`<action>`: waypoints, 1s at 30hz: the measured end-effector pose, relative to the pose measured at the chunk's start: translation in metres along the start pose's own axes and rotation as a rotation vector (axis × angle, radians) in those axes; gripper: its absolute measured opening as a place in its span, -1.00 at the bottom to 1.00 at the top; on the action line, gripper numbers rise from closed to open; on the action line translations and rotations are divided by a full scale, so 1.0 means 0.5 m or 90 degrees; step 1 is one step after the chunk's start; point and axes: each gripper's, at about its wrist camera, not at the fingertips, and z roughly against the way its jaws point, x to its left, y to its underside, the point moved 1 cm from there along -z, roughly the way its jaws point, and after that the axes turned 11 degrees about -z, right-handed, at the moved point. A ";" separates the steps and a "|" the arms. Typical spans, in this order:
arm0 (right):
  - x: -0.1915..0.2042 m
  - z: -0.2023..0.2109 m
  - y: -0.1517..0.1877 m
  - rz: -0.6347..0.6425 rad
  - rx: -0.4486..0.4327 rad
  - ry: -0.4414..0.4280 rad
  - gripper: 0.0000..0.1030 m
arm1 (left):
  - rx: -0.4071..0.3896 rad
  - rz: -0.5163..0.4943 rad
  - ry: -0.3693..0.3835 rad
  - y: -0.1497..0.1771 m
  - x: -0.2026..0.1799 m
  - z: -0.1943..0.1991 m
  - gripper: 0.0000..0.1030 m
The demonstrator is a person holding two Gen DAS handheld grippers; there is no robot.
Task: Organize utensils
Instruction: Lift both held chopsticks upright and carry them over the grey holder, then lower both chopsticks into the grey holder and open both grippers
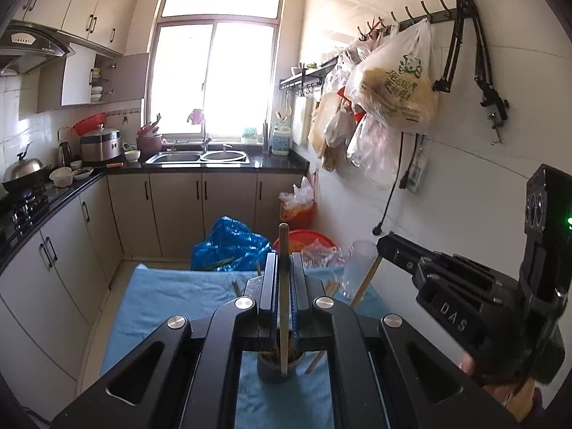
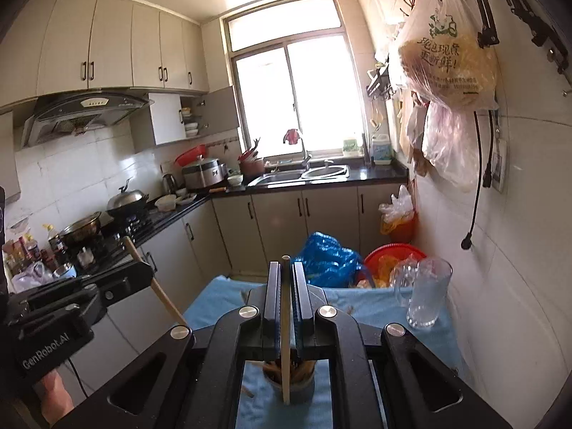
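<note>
Evidently each claw, left (image 1: 284, 268) and right (image 2: 286, 279), pinches one pale wooden chopstick (image 1: 283, 286) upright, aimed into the dark round holder cup (image 1: 280, 366) below.

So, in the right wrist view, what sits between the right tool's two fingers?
A single wooden chopstick, held upright, its lower end over the dark holder of chopsticks on the blue towel.

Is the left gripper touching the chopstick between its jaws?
Touching. In the left wrist view the jaws of the left gripper are shut on the chopstick, with no gap on either side.
</note>
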 end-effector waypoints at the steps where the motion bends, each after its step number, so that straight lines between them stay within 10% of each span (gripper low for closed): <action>1: 0.002 -0.008 -0.004 0.001 -0.005 0.002 -0.88 | -0.002 -0.001 -0.001 -0.003 -0.001 -0.009 -0.90; 14: -0.012 -0.106 0.010 0.014 -0.036 0.028 -0.88 | 0.024 0.014 0.005 0.014 0.020 -0.156 -0.90; 30: -0.095 -0.205 0.100 -0.052 0.069 0.027 -0.88 | 0.057 -0.036 -0.019 0.097 -0.013 -0.190 -0.90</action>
